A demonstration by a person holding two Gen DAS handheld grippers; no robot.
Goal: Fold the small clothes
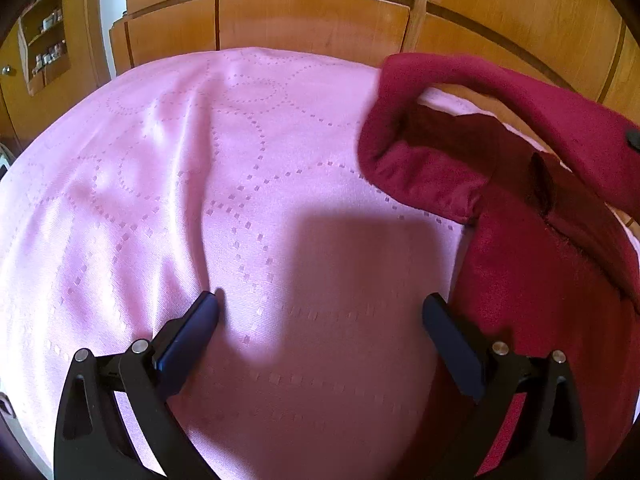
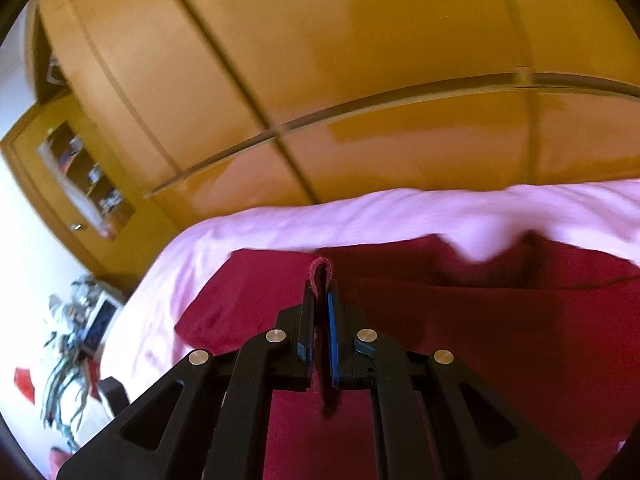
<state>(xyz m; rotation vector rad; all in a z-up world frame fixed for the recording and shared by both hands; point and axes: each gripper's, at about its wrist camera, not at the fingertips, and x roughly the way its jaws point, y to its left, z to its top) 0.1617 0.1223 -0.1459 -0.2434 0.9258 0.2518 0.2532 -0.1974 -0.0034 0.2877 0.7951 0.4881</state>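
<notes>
A dark red garment (image 1: 532, 216) lies on the pink bedspread (image 1: 200, 184) at the right of the left wrist view, one part lifted and curled over. My left gripper (image 1: 320, 306) is open and empty, low over the bedspread just left of the garment. In the right wrist view my right gripper (image 2: 321, 280) is shut on a folded edge of the red garment (image 2: 480, 340) and holds it above the rest of the cloth, which spreads below on the pink bedspread (image 2: 360, 220).
A wooden wardrobe (image 1: 312, 20) stands close behind the bed and also fills the top of the right wrist view (image 2: 320, 80). A glass-front cabinet (image 2: 84, 180) and a cluttered stand (image 2: 88, 320) are at the left.
</notes>
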